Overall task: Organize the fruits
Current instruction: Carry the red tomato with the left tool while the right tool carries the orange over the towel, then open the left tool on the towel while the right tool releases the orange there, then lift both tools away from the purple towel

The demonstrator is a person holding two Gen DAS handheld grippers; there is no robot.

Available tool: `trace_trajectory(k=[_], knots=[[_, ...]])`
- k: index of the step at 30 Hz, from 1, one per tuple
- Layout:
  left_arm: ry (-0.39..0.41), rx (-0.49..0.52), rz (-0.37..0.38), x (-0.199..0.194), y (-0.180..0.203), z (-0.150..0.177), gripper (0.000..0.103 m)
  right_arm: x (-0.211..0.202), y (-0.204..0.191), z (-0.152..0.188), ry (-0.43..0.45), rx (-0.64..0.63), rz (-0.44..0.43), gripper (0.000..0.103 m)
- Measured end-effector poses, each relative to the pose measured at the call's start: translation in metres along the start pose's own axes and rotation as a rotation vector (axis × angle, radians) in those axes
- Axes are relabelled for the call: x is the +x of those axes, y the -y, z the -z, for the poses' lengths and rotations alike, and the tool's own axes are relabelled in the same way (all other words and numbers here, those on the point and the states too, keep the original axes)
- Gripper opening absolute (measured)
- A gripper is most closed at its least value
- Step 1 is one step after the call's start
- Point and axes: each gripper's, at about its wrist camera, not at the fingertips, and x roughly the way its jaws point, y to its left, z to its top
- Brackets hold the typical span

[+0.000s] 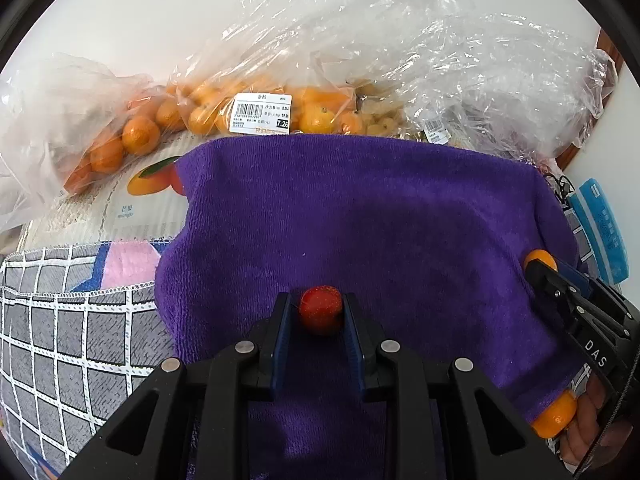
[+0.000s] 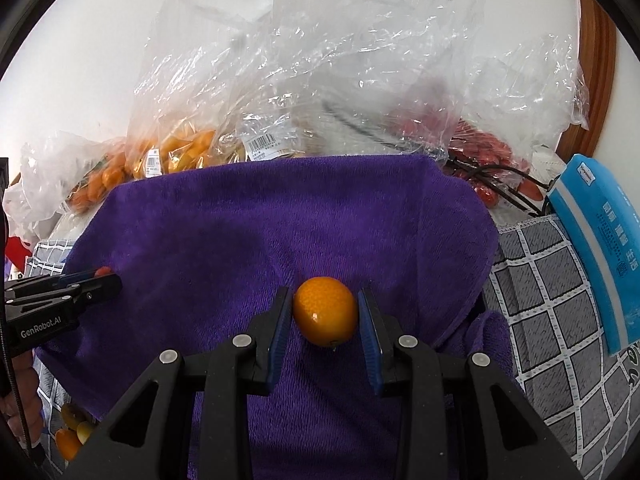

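The left gripper [image 1: 321, 312] is clenching a small red fruit [image 1: 321, 310] just over the purple towel [image 1: 360, 208], while the right gripper [image 2: 325, 314] is grasping an orange kumquat [image 2: 325, 310], likely sorting kinds apart from the bags [image 1: 200, 108] behind.

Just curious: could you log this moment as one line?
left tongs: shut on red fruit | right tongs: shut on orange fruit | both over purple towel

A grey cloth with a white grid [image 1: 72, 344] covers the surface. On it lie a purple towel [image 1: 360, 220], a printed fruit box [image 1: 120, 204] and a blue packet [image 2: 600, 264]. Plastic bags of oranges [image 1: 132, 136] sit behind, perhaps on the box.
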Motion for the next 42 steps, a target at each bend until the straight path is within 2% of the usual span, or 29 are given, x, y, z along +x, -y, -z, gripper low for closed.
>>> trace_trajectory(k=[5, 10, 12, 17, 20, 26, 35, 42], knots=[[-0.004, -0.003, 0.005, 0.0, -0.001, 0.001, 0.024, -0.003, 0.0, -0.001, 0.001, 0.002, -0.006, 0.034], [-0.015, -0.005, 0.015, 0.001, -0.002, 0.0, 0.025, -0.015, -0.001, -0.005, 0.033, 0.007, -0.019, 0.043], [-0.019, -0.003, 0.01, -0.001, -0.001, 0.0, 0.03, -0.021, -0.003, -0.007, 0.043, 0.007, -0.016, 0.047], [0.015, -0.007, 0.008, -0.02, 0.001, 0.001, 0.046, -0.035, -0.008, -0.007, 0.061, 0.001, 0.006, 0.047], [0.044, -0.007, 0.006, -0.035, 0.002, 0.003, 0.05, -0.046, -0.012, -0.005, 0.078, -0.01, 0.012, 0.047], [0.083, -0.029, 0.007, -0.061, 0.002, 0.009, 0.05, -0.077, -0.014, -0.001, 0.116, 0.012, 0.001, 0.048], [0.15, -0.064, 0.043, -0.112, 0.0, 0.031, 0.05, -0.127, -0.023, 0.013, 0.157, -0.004, 0.042, 0.05], [0.183, -0.04, 0.052, -0.146, 0.008, 0.053, 0.05, -0.162, -0.026, 0.028, 0.165, -0.007, 0.046, 0.051]])
